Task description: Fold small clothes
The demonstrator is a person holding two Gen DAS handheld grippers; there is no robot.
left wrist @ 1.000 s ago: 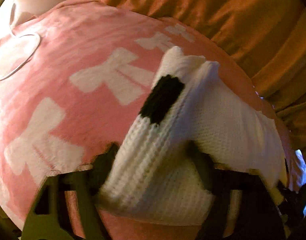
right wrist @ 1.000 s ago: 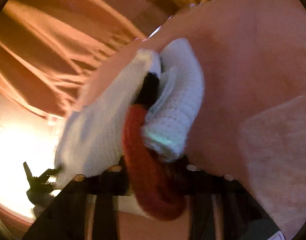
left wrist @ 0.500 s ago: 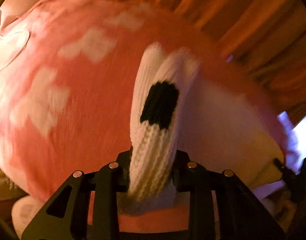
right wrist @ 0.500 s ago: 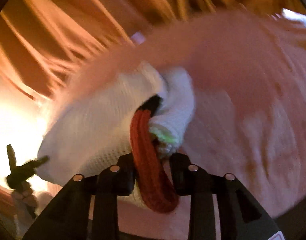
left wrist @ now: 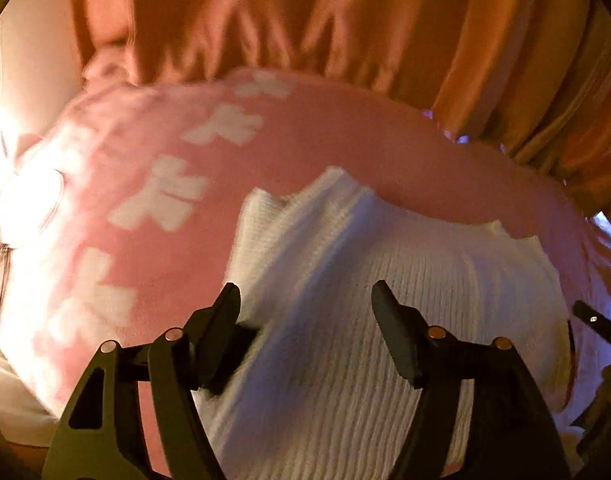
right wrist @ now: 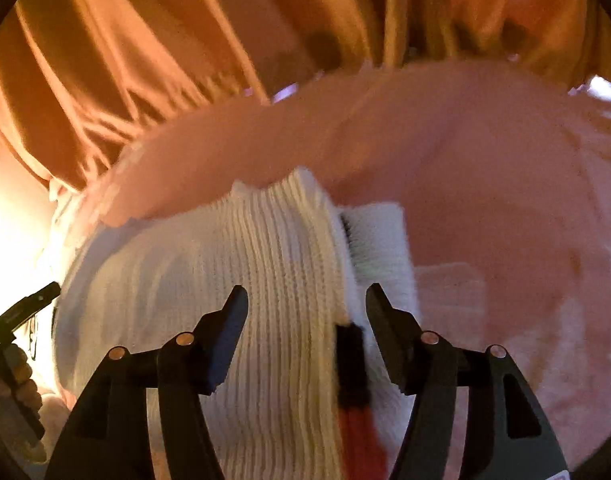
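A white ribbed knit garment (left wrist: 345,280) lies folded on a pink blanket with white bows (left wrist: 153,200). My left gripper (left wrist: 305,304) hovers just above its left part, jaws opening and apart, pads clear of the knit. In the right wrist view the same white knit garment (right wrist: 245,272) shows a black and red patch (right wrist: 351,372) along its folded right edge. My right gripper (right wrist: 305,304) stands over that edge, jaws opening, nothing pinched between them.
Orange curtains (left wrist: 345,20) hang behind the pink blanket (right wrist: 485,180). Bright light glares at the left. At the left edge of the right wrist view, a hand (right wrist: 21,376) holds the other gripper tool (right wrist: 21,312).
Both grippers were shut on bunched parts of the white garment; both have let go and opened. The garment now lies flat and folded on the blanket, and both grippers have lifted off it.
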